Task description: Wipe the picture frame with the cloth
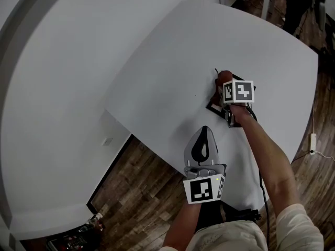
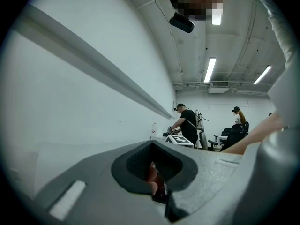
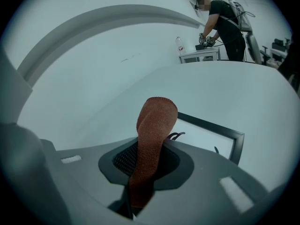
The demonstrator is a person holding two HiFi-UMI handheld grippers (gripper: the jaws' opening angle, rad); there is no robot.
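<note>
One white table (image 1: 172, 61) carries the black picture frame (image 3: 236, 142) on its near half. From the head view the frame is mostly covered; the right gripper view shows its rim and pale inside. The left gripper view shows only wall, ceiling and distant people. The right gripper (image 1: 226, 88) pinches the rust cloth (image 3: 152, 144) over the frame. The left gripper (image 1: 204, 132) hangs near the table's near edge, its fingers pressed together.

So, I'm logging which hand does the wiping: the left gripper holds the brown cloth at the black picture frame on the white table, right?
Not the left. The right gripper view shows the right gripper shut on the brown cloth. The left gripper has no cloth and hangs near the table's edge. The rest holds: the cloth is at the black picture frame on the white table.
</note>
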